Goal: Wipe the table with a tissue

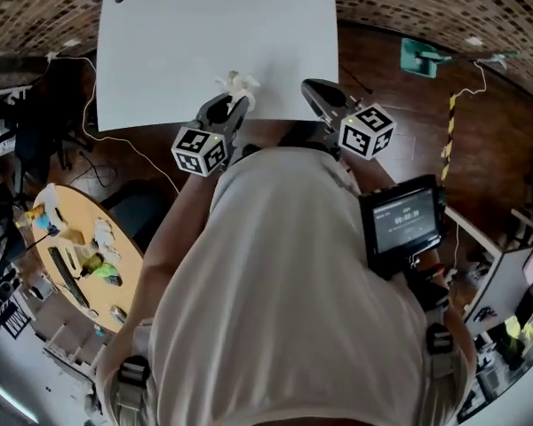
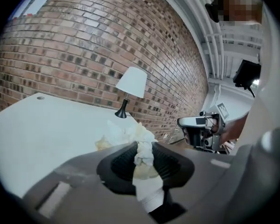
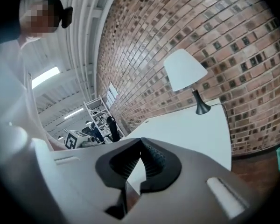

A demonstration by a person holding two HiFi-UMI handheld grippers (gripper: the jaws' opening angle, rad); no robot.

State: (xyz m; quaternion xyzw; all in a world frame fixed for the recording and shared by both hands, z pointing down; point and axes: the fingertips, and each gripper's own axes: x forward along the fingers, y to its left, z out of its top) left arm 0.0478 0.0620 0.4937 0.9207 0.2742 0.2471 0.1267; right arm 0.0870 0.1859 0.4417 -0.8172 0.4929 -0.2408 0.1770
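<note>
Left gripper (image 1: 234,98) clamped on the crumpled tissue (image 2: 141,148), held over the near edge of the white table (image 1: 213,34). Contact unclear. Right gripper (image 3: 141,144) closed, empty. Tissue looks light, soft, tear-prone: 1 bunched wad, best pinched mid-wad.

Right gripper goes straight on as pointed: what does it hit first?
Likely the white table: the right gripper, jaws shut and empty, aims slightly down over its top. The lamp stands further off; depth unclear.
</note>
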